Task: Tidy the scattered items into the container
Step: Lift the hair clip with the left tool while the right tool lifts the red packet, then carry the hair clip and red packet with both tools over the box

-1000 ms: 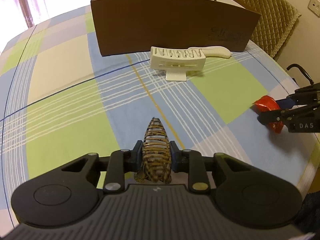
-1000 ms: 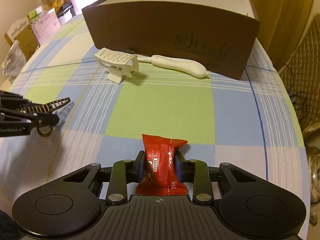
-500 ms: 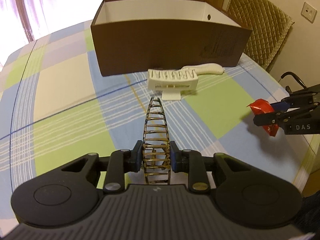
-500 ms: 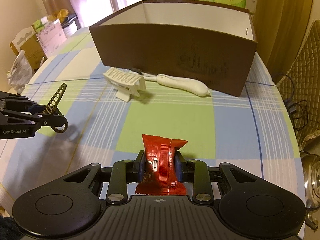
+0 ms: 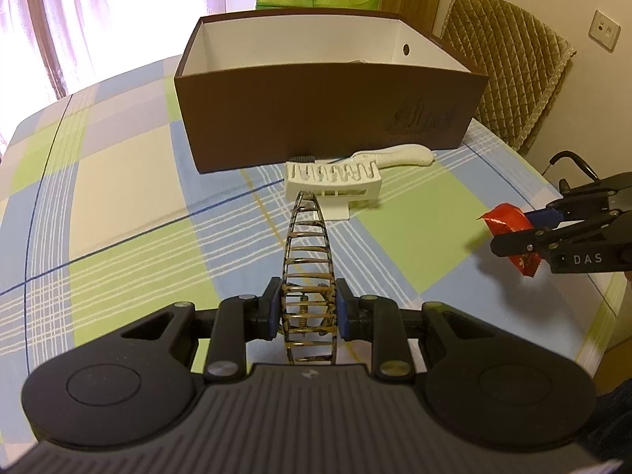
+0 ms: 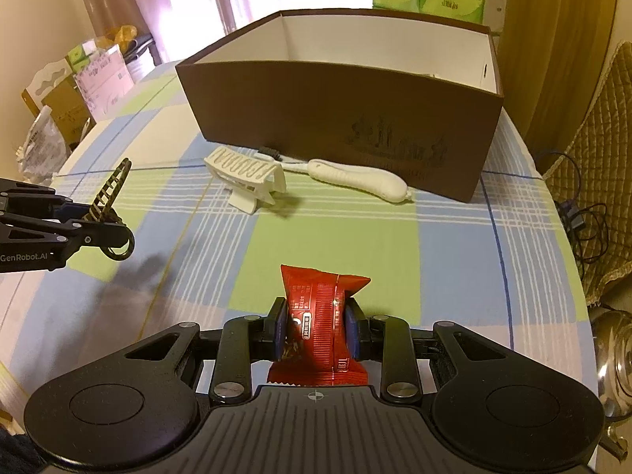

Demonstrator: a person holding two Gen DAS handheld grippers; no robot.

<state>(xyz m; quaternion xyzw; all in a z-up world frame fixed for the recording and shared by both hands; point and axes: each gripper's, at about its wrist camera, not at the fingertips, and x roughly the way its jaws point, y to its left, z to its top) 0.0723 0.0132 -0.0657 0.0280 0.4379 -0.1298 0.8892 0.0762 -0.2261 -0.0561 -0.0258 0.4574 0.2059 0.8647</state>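
My left gripper (image 5: 308,312) clamps the hair clip (image 5: 309,260), my right gripper (image 6: 317,330) the red packet (image 6: 319,320) (both lifted clear), ready for the brown box (image 6: 339,102).

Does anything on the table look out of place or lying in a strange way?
Yes. A white plastic hair clip and a white-handled brush lie loose on the checked tablecloth, just outside the brown cardboard box, the brush beside its wall.
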